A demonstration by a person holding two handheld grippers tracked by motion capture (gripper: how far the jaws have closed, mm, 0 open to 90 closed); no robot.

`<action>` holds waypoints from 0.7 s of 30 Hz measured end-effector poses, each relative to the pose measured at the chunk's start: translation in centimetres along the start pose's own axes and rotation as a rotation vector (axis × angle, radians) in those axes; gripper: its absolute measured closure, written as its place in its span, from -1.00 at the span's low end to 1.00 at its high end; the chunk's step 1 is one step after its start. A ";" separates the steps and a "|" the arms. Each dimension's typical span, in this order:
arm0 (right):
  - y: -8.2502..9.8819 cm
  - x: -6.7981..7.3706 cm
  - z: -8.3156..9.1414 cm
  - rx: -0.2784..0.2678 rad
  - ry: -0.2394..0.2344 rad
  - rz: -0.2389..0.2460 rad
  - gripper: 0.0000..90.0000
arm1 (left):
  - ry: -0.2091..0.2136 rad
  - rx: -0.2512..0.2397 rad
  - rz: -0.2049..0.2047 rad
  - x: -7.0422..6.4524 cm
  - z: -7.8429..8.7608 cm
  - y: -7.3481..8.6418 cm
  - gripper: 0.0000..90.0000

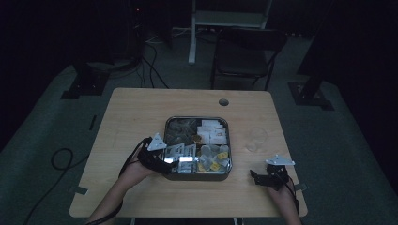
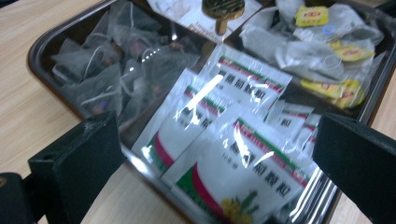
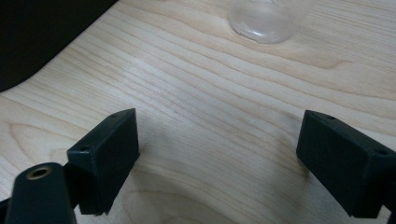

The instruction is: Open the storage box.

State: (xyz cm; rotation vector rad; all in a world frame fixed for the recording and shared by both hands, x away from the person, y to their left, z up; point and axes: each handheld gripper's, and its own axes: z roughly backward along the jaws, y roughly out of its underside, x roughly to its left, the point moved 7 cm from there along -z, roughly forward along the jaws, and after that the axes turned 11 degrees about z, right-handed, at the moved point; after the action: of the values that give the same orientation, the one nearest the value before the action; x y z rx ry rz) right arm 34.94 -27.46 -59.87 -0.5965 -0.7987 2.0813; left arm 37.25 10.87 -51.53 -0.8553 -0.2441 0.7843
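A square metal tray [image 1: 196, 118] sits mid-table, split into compartments. My left gripper [image 1: 172, 161] is at its front left corner, open, jaws wide apart over the white sachets [image 2: 224, 154] with green and red print. In the left gripper view [image 2: 217, 140] nothing is between the jaws. Beside the sachets lie clear mesh tea bags [image 2: 116, 70], and farther back are yellow-tagged tea bags [image 2: 322, 51]. A gold knob [image 2: 223, 8] stands at the tray's centre. My right gripper [image 1: 265, 178] hovers open over bare wood [image 3: 219, 140] near the table's front right.
A clear glass cup [image 1: 256, 138] stands right of the tray; its base [image 3: 266, 18] shows ahead of the right gripper. Beyond the table a dark chair [image 1: 246, 54] stands, and cables run over the floor. The table's right edge is close to my right hand.
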 end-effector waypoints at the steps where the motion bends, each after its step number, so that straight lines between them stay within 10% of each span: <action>1: 0.0 0.0 0.0 0.000 0.000 0.000 -0.72 | 0.000 0.000 0.000 0.0 0.0 0.0 -0.95; 21: 0.0 0.0 0.0 0.000 0.000 0.000 -0.72 | 0.035 -0.017 -0.021 -1.3 -2.5 -2.6 -0.91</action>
State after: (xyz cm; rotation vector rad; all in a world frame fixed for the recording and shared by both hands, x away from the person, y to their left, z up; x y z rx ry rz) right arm 34.94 -27.46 -59.87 -0.5963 -0.7988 2.0809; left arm 38.92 7.46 -51.08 -0.8804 -0.2286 0.7483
